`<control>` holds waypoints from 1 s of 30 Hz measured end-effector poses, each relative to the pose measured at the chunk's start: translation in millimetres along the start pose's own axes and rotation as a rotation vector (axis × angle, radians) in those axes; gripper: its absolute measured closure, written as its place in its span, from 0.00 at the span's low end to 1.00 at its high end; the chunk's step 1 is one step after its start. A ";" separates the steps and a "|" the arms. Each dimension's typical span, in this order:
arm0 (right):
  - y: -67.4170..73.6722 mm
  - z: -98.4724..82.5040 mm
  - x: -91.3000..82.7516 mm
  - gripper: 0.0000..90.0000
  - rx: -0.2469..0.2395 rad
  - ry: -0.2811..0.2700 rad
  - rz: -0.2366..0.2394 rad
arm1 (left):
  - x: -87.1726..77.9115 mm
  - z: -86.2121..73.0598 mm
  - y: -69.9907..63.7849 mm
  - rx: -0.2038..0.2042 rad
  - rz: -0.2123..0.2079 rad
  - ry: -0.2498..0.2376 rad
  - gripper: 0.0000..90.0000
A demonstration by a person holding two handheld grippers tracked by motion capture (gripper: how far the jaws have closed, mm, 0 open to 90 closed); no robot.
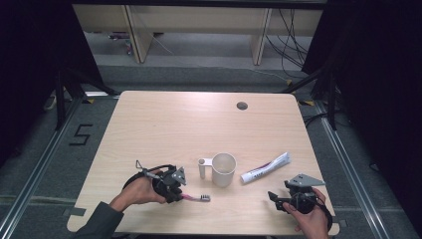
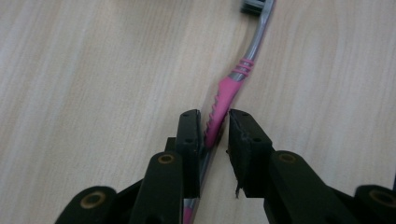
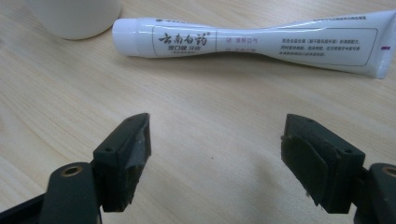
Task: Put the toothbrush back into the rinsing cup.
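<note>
A pink and grey toothbrush (image 1: 196,197) lies flat on the wooden table (image 1: 174,129), bristle head to the right. My left gripper (image 1: 181,195) is down at its handle. In the left gripper view the pink handle (image 2: 225,91) runs between the two jaws of that gripper (image 2: 214,117), which stand narrowly apart around it, with a sliver of table still showing beside the handle. My right gripper (image 1: 274,198) rests open near the front right, its jaws (image 3: 217,135) wide with nothing between them. A white toothpaste tube (image 1: 265,168) (image 3: 252,42) lies just beyond it.
A cream cup (image 1: 224,169) with a side handle stands upright between the toothbrush and the tube; its base (image 3: 74,16) shows left of the tube's cap. A small round cable hole (image 1: 242,105) sits near the table's far edge.
</note>
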State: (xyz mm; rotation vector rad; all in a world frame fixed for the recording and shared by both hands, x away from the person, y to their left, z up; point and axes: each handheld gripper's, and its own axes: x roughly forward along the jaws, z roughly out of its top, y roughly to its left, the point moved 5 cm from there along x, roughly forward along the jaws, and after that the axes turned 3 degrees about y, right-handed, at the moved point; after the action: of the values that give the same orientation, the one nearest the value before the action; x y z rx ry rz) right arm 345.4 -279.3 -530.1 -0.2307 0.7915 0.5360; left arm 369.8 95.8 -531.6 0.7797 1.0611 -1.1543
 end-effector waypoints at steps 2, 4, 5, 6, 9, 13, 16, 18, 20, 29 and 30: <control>0.2 -0.4 0.1 0.28 0.001 0.002 0.000 | -0.2 0.9 -2.1 0.007 0.010 0.026 0.83; 1.2 -0.2 0.6 0.28 0.004 0.002 0.013 | -0.2 1.8 -4.1 0.011 0.014 0.044 0.85; 0.5 -0.4 0.4 0.28 0.004 0.001 0.000 | -0.2 2.4 -5.9 0.009 0.020 0.061 0.87; 0.5 -0.4 0.4 0.28 0.004 0.001 0.000 | -0.5 2.6 -6.9 0.014 0.024 0.074 0.87; 2.5 -0.4 -0.2 0.28 0.020 0.011 0.018 | -0.7 3.7 -11.2 0.027 0.046 0.112 0.90; 8.2 -1.7 -1.4 0.28 0.085 0.034 0.030 | -0.9 4.8 -13.6 0.027 0.058 0.138 0.90; 4.0 -0.6 -0.3 0.28 0.032 0.021 0.026 | -0.8 6.2 -14.9 0.022 0.072 0.158 0.90; 5.3 -1.1 0.2 0.28 0.052 0.022 0.034 | -0.3 7.4 -15.8 0.028 0.081 0.173 0.90; 3.9 -0.8 -0.2 0.28 0.040 0.016 0.022 | -0.2 8.7 -15.9 0.028 0.082 0.189 0.91; 6.5 0.6 -0.8 0.28 0.028 0.000 0.029 | 0.5 11.3 -20.2 0.075 0.105 0.251 0.92; 7.1 0.3 -0.5 0.28 0.038 0.008 0.035 | 0.5 10.8 -21.2 0.076 0.105 0.253 0.92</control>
State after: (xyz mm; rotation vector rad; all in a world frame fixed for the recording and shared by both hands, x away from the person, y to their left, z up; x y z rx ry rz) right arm 341.5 -273.3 -529.5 -0.1841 0.8138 0.5526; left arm 352.1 80.4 -527.8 1.0503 1.1747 -1.0300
